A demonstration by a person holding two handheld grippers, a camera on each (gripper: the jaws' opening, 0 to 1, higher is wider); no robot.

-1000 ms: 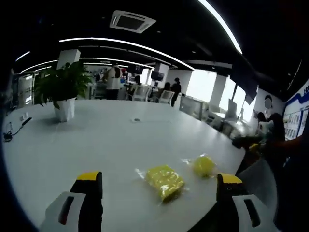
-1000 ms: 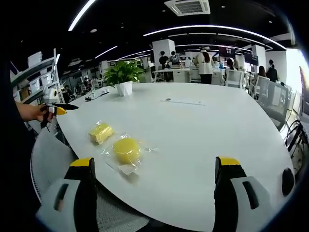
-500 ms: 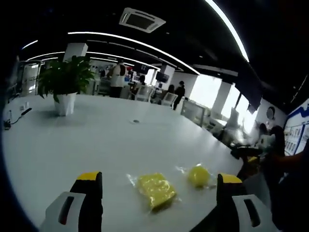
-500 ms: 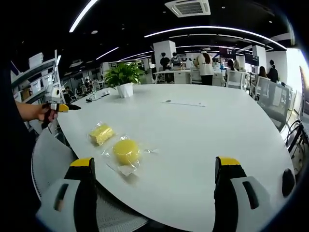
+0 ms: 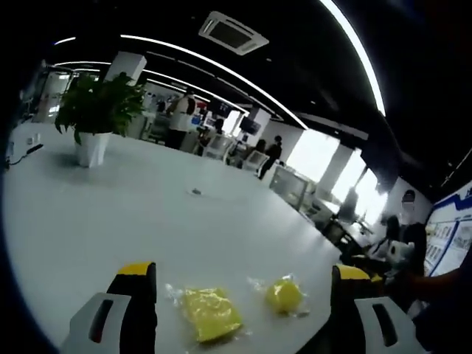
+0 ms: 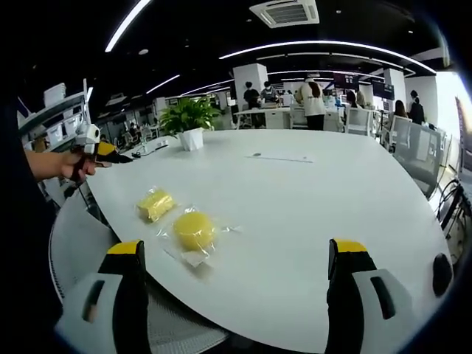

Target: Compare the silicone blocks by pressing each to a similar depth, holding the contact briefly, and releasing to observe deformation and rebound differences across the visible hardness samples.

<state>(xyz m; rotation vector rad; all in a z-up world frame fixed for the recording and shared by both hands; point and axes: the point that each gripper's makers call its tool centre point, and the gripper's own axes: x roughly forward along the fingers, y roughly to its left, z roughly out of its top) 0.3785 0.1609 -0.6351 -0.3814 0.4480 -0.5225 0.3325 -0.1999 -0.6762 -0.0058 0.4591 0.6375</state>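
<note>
Yellow square block [image 5: 209, 315] is lying just ahead between the left gripper [image 5: 243, 291] jaws, round block [image 5: 284, 296] right of it; right gripper [image 6: 236, 265] sits farther off. Both spread apart, holding nothing.

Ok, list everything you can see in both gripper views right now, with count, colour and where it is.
Table: one, white, spans both views.
Rectangular block: one, yellow, in clear wrap, near the table edge.
Round block: one, yellow, in clear wrap, beside the rectangular one.
Potted plant: one, green in a white pot, far side of the table.
People: several, standing in the background office.
Left gripper: one, yellow-tipped jaws apart, above the blocks.
Right gripper: one, yellow-tipped jaws apart, clear of the blocks.
</note>
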